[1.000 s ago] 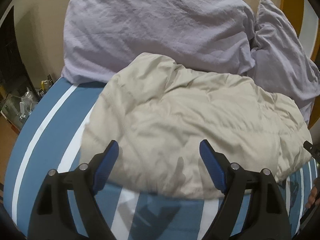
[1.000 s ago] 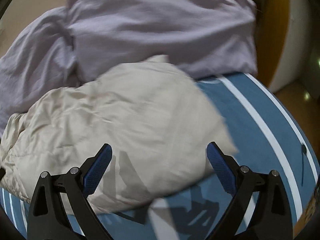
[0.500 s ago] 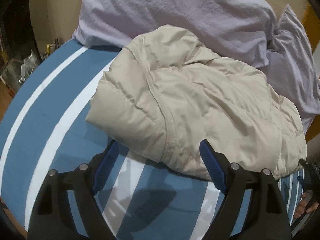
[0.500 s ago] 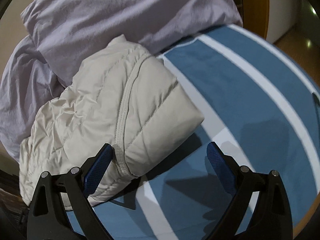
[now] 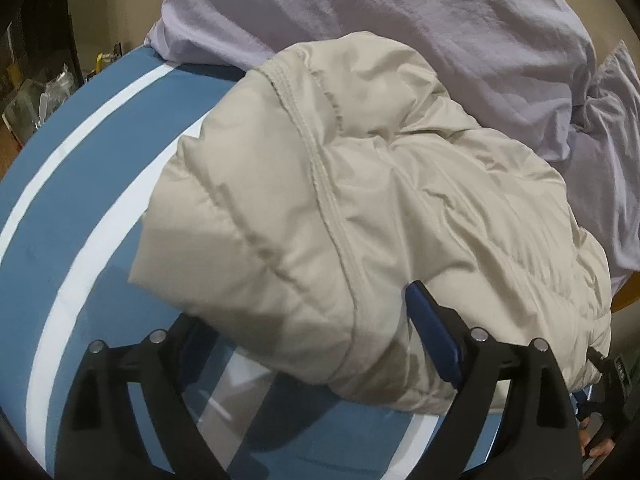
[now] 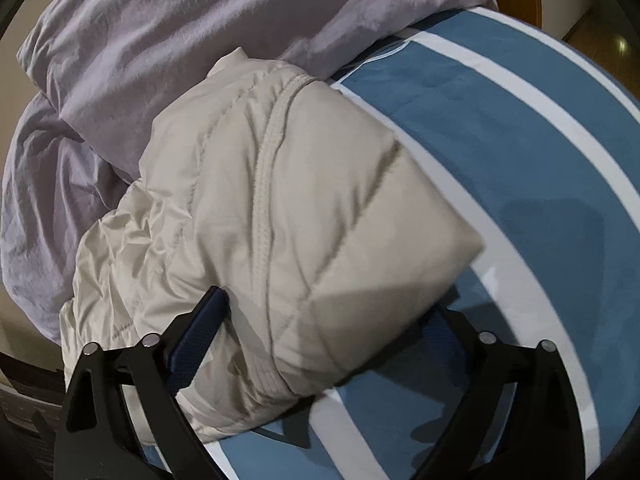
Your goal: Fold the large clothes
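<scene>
A beige puffer jacket [image 5: 360,208] lies folded in a thick bundle on a blue bed sheet with white stripes [image 5: 72,184]. It also shows in the right wrist view [image 6: 288,216]. My left gripper [image 5: 316,344] is open, its jaws standing either side of the bundle's near edge; the left finger is partly hidden under the fabric. My right gripper [image 6: 320,340] is open around the bundle's near corner; its right finger is tucked under the jacket.
A large lilac duvet [image 5: 400,12] is heaped behind the jacket, touching it, and shows in the right wrist view [image 6: 180,28]. Cluttered items [image 5: 36,96] stand beside the bed at the left. Wood floor [image 6: 600,28] lies beyond the bed's right edge.
Both grippers have moved forward and down, from a little short of the jacket to straddling its near edge. The jacket bundle looks larger and closer. The jaws stay open.
</scene>
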`<state>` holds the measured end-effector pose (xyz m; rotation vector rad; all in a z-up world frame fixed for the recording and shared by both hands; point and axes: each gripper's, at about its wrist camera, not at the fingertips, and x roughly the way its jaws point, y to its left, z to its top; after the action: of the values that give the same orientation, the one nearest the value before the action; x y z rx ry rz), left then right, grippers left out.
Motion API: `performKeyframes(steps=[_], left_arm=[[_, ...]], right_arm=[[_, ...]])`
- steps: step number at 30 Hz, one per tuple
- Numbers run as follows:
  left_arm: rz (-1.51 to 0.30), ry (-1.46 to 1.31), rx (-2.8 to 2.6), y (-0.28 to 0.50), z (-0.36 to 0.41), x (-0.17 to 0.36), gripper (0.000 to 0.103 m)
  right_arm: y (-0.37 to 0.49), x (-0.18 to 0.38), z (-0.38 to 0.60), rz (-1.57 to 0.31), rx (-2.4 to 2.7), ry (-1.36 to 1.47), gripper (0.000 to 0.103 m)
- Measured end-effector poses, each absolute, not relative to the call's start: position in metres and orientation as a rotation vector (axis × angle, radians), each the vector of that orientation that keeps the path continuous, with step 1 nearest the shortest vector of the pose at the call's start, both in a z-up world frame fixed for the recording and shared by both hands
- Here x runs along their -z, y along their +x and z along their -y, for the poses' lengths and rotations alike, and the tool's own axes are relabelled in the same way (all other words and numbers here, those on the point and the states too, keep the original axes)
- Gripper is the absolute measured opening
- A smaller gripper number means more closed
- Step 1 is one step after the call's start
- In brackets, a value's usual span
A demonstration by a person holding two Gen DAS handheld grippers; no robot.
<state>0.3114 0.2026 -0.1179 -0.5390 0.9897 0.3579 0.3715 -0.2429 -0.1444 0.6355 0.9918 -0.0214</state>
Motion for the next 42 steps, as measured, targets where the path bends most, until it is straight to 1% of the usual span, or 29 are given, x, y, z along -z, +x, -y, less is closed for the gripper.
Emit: performKeyframes(steps=[2,4,5,7,8,9,10,11,12,13,16,19,24,32,36,38,41,42], left_arm=[[-0.99,-0.555,-0.352,0.314,-0.205,0.121,0.089],[-0.988,-0.568,-0.347,0.317,-0.208,0.123,0.088],[-0.985,-0.573,-0.345,0.317,-0.209,0.124,0.086],[-0.973,-0.577,-0.341,0.317,-0.21,0.123,0.077],[-0.965,-0.575,-0.341,0.317,-0.21,0.122,0.073],[-0.953,-0.571,-0.34,0.316,-0.209,0.121,0.067],[-0.945,-0.572,-0.338,0.315,-0.209,0.119,0.06],[-0.936,-0.573,-0.335,0.313,-0.209,0.117,0.056],[-0.928,-0.576,-0.329,0.312,-0.209,0.116,0.049],[-0.922,-0.578,-0.321,0.31,-0.209,0.114,0.046],[-0.899,-0.566,-0.297,0.304,-0.209,0.105,0.034],[-0.877,-0.546,-0.293,0.296,-0.208,0.096,0.03],[-0.862,-0.542,-0.298,0.265,-0.215,0.087,0.03],[-0.863,-0.546,-0.327,0.176,-0.227,0.09,0.03],[-0.868,-0.546,-0.348,0.146,-0.231,0.091,0.031],[-0.871,-0.545,-0.355,0.137,-0.233,0.092,0.032],[-0.878,-0.551,-0.381,0.13,-0.233,0.094,0.039],[-0.878,-0.554,-0.39,0.129,-0.233,0.095,0.044]], right_arm=[[0.373,0.143,0.241,-0.986,0.025,0.629,0.084],[0.374,0.142,0.238,-0.977,0.03,0.613,0.077],[0.374,0.141,0.237,-0.973,0.031,0.605,0.075],[0.372,0.14,0.236,-0.959,0.034,0.587,0.064],[0.371,0.139,0.235,-0.954,0.035,0.578,0.062],[0.369,0.138,0.234,-0.947,0.034,0.565,0.055],[0.368,0.135,0.232,-0.938,0.03,0.549,0.051],[0.367,0.135,0.232,-0.934,0.029,0.54,0.044],[0.364,0.132,0.23,-0.927,0.027,0.522,0.039],[0.362,0.129,0.228,-0.92,0.026,0.51,0.035],[0.356,0.122,0.225,-0.908,0.021,0.489,0.029],[0.347,0.115,0.223,-0.906,0.01,0.475,0.027],[0.319,0.107,0.219,-0.916,-0.028,0.47,0.027],[0.247,0.126,0.224,-0.939,-0.105,0.488,0.027],[0.219,0.132,0.222,-0.945,-0.131,0.484,0.027],[0.21,0.13,0.222,-0.939,-0.133,0.468,0.03],[0.202,0.126,0.227,-0.941,-0.11,0.452,0.039],[0.2,0.124,0.23,-0.943,-0.1,0.446,0.045]])
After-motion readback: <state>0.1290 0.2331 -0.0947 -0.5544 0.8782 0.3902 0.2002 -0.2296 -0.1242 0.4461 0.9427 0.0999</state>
